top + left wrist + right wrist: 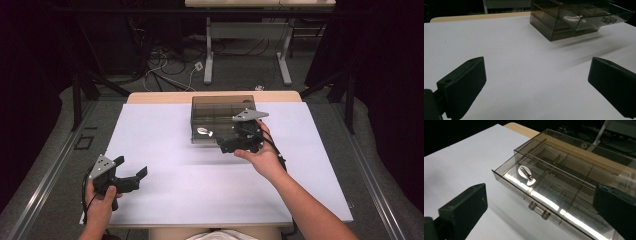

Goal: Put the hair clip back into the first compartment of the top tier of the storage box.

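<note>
At 1 o'clock on the table [150, 150], the drawer [554, 202] of the clear box [223, 107] sits pulled out, white clip [526, 175] inside. Your R gripper [235, 145] is released, holding nothing; L gripper [131, 175] idle, jaws apart. To close it, push square on the knob [539, 210].

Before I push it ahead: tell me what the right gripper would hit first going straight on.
Most likely the open drawer of the clear organiser box: the right gripper points open-jawed at its front wall near the handle. Depth is uncertain.
</note>
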Motion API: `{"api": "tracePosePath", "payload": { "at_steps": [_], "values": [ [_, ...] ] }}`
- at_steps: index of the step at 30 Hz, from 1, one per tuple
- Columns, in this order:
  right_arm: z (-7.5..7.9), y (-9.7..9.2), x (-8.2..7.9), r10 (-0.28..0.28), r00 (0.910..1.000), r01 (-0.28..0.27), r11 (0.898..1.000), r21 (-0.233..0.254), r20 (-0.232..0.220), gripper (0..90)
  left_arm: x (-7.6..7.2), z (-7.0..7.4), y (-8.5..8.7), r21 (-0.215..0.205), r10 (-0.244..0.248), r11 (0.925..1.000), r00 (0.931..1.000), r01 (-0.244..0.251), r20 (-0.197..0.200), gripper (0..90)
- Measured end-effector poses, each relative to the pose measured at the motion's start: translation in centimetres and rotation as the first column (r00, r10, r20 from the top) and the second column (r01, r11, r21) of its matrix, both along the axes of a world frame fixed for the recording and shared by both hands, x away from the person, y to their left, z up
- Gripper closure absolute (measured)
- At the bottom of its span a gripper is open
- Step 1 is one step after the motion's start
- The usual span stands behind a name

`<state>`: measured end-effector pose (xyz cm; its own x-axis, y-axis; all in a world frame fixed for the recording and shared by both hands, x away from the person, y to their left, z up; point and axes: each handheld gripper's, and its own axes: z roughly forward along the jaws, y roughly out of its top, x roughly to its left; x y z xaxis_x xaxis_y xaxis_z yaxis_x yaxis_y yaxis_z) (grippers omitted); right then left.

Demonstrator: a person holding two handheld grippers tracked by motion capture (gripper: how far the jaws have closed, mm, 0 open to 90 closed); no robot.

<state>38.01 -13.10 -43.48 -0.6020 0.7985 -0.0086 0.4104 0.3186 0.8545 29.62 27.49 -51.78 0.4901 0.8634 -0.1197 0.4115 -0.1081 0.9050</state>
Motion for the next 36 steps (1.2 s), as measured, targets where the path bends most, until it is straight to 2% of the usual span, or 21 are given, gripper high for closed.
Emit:
{"api": "tracePosePath", "payload": {
  "at_steps": [4, 12, 16, 18, 27, 36],
  "values": [
    [0.0, -1.1, -1.0, 0.004, 0.9998, -0.004, 1.0, 0.009, 0.02, 0.0, 0.0, 0.0, 0.0, -0.001, 0.0, 1.0, 1.0, 0.0, 0.0, 1.9],
    [-0.2, -3.4, -2.9, -0.033, 0.9981, 0.032, 0.999, 0.025, 0.051, 0.0, -0.1, 0.0, 0.0, -0.006, 0.0, 1.0, 1.0, 0.0, 0.003, 1.9],
    [-0.5, -4.7, -3.6, -0.053, 0.9976, 0.051, 0.998, 0.044, 0.045, 0.0, -0.2, 0.1, 0.0, -0.006, 0.0, 1.0, 1.0, 0.0, 0.003, 1.9],
    [-0.7, -5.3, -4.0, -0.074, 0.9958, 0.07, 0.995, 0.074, 0.054, 0.7, -0.2, 0.1, 0.0, -0.008, 0.001, 1.0, 1.0, -0.001, 0.003, 1.9],
    [-1.8, -8.1, -5.5, -0.125, 0.9903, 0.118, 0.987, 0.105, 0.061, 1.0, -0.2, 0.1, -0.1, -0.007, 0.002, 1.0, 1.0, -0.002, 0.004, 1.9],
    [-3.0, -10.5, -6.6, -0.175, 0.9834, 0.169, 0.981, 0.097, 0.049, 0.9, -0.2, 0.1, 0.0, -0.005, 0.003, 1.0, 1.0, -0.003, 0.006, 1.9]
  ]
}}
